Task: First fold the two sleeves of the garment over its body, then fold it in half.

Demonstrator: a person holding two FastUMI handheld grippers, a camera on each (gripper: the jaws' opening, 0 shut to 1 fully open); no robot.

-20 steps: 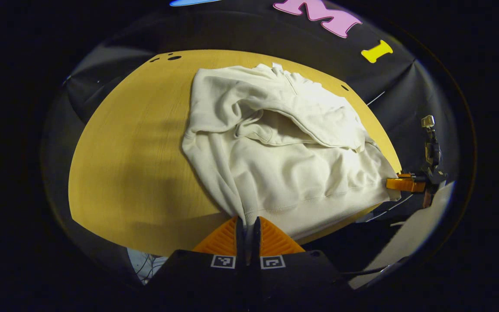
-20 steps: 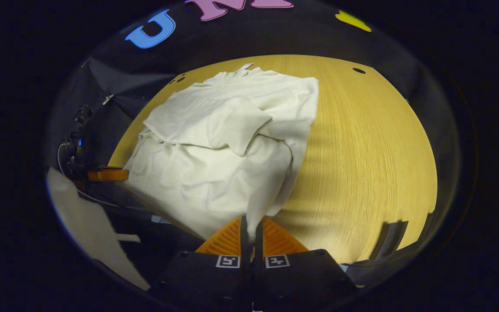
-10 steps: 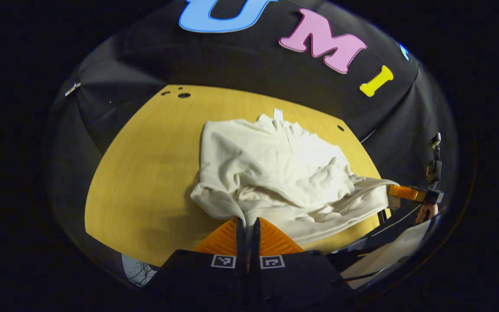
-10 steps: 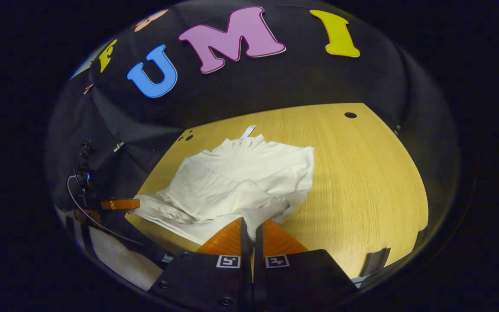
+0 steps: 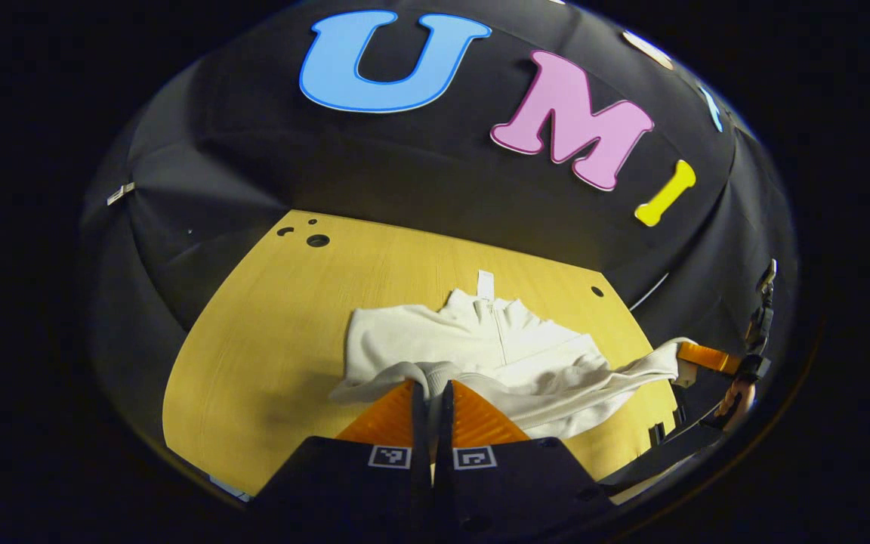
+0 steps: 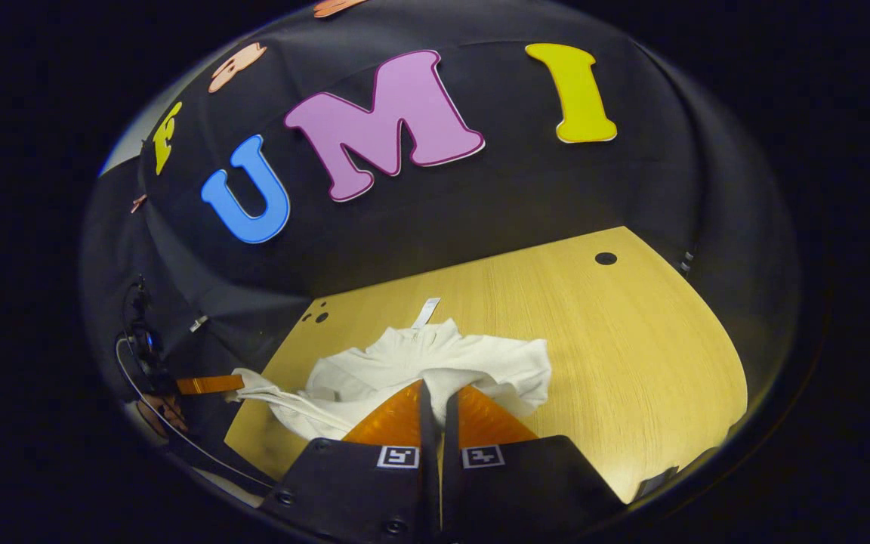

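Note:
A cream zip-neck garment [image 5: 495, 340] lies on the yellow wooden table [image 5: 269, 340], its collar with a white tag [image 5: 485, 284] at the far end. My left gripper [image 5: 432, 387] is shut on one corner of the bottom hem, held up off the table. Off to the right, the right gripper [image 5: 686, 353] holds the other corner, and the hem hangs stretched between them. In the right gripper view, my right gripper [image 6: 437, 387] is shut on the hem of the garment [image 6: 442, 359]. The left gripper [image 6: 235, 384] shows at the left. The lower body and folded sleeves are hidden under the raised cloth.
Bare table [image 6: 631, 332] runs on to the right of the garment, with a round hole [image 6: 606, 258] near its far corner. More holes [image 5: 318, 240] mark the far left corner. Black booth wall stands close behind. A hand [image 5: 733, 397] holds the right gripper.
Both grippers have lifted the bottom hem and carried it forward toward the collar. The lower half of the garment has come up off the table, and both views have tilted up to the wall.

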